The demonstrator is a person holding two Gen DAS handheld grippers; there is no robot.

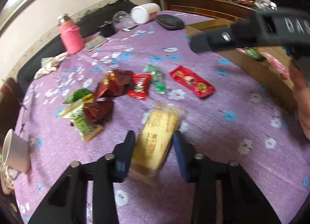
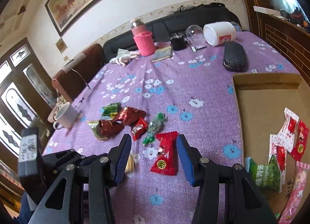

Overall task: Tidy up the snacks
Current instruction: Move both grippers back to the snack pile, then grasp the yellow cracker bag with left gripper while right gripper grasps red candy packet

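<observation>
A yellow cake packet [image 1: 157, 136] sits between the blue pads of my left gripper [image 1: 154, 135], which is shut on it just above the purple flowered tablecloth [image 1: 213, 127]. My right gripper [image 2: 153, 137] is open, and a long red packet [image 2: 165, 154] lies flat on the cloth between its fingers without touching the pads. Beyond lie several loose snacks: a small red packet [image 2: 139, 128], a green candy bag [image 2: 155, 127], brown foil packets [image 2: 124, 119] and green packets [image 2: 110, 108]. The cardboard box [image 2: 261, 96] at the right holds a green packet [image 2: 265, 175], red-and-white packets [image 2: 288, 129] and a pink one [image 2: 296, 191].
At the table's far side stand a bottle in a pink sleeve [image 2: 144, 39], a white jar on its side [image 2: 219, 33], a black case [image 2: 234, 56] and a small black pot [image 2: 178, 42]. A white mug [image 2: 65, 116] sits at the left edge. A crumpled cloth [image 2: 124, 57] lies near the bottle.
</observation>
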